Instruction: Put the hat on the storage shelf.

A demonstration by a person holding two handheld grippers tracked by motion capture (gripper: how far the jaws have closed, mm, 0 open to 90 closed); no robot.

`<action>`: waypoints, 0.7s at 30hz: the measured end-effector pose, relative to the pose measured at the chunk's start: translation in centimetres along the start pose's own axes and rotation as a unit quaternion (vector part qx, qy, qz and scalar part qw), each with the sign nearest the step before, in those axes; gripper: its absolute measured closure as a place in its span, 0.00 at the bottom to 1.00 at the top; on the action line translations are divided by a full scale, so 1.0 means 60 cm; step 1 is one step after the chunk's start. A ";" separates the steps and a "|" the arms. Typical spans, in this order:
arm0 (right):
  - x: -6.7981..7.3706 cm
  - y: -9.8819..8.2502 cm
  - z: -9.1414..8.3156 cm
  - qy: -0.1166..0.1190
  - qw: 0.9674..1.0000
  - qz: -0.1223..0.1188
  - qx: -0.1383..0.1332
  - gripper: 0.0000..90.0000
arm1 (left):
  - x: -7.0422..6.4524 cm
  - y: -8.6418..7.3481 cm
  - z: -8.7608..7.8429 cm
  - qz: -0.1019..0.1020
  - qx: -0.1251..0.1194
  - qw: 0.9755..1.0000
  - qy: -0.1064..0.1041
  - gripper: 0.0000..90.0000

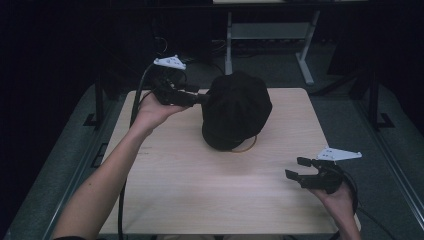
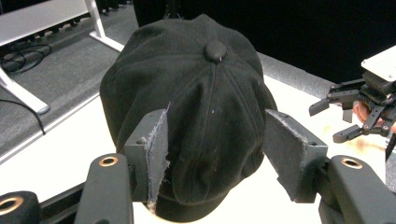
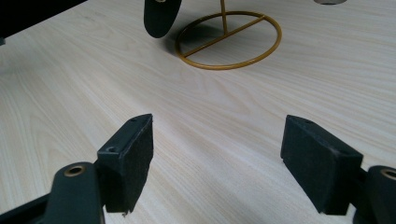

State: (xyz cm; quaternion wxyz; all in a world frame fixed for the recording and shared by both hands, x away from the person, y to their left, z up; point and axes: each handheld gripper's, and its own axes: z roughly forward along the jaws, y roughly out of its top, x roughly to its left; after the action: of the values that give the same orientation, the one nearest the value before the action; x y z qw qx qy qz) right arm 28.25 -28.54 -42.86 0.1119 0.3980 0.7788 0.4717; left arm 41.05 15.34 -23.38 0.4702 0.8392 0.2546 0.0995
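Left claw straddles black cap, pads apart.

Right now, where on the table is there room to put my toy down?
The table is bare in front, between the black cap and the near edge, and left of the right claw. It's crowded at the back, where the left claw meets the cap on its gold stand.
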 end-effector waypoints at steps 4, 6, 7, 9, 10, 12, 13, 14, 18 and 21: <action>0.002 0.000 0.002 0.000 1.000 0.000 0.001 0.28 | 0.001 -0.015 -0.010 -0.007 -0.001 1.000 0.004 0.43; 0.002 0.000 0.002 0.000 1.000 0.000 0.000 0.28 | 0.001 -0.022 -0.013 -0.010 -0.003 1.000 0.006 0.42; 0.002 0.000 0.002 -0.001 1.000 -0.001 -0.001 0.28 | 0.002 -0.026 -0.015 -0.011 -0.002 1.000 0.007 0.42; 0.002 0.000 0.002 -0.001 1.000 0.001 -0.001 0.28 | 0.002 -0.033 -0.018 -0.012 -0.003 1.000 0.007 0.42; 0.002 0.000 0.001 -0.002 1.000 0.001 -0.001 0.27 | 0.001 -0.036 -0.020 -0.014 -0.006 1.000 0.006 0.42; 0.002 0.000 0.002 -0.002 1.000 0.002 -0.001 0.27 | 0.001 -0.043 -0.023 -0.016 -0.008 1.000 0.006 0.42; 0.002 0.000 0.002 -0.002 1.000 0.002 -0.001 0.27 | 0.000 -0.047 -0.023 -0.016 -0.008 1.000 0.006 0.42; 0.002 0.000 0.002 -0.002 1.000 0.002 -0.001 0.27 | 0.000 -0.051 -0.024 -0.019 -0.002 1.000 0.006 0.41; 0.004 0.000 0.003 -0.003 1.000 0.000 0.000 0.27 | -0.001 -0.064 -0.027 -0.025 -0.009 1.000 0.005 0.40; 0.004 -0.001 0.002 -0.005 1.000 0.001 0.001 0.27 | -0.002 -0.075 -0.028 -0.027 -0.007 1.000 0.006 0.39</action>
State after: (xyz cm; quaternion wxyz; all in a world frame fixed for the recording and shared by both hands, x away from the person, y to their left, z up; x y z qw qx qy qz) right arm 28.10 -28.30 -42.92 0.1151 0.4011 0.7782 0.4693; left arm 38.76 18.44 -26.25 0.4770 0.8281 0.2791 0.0940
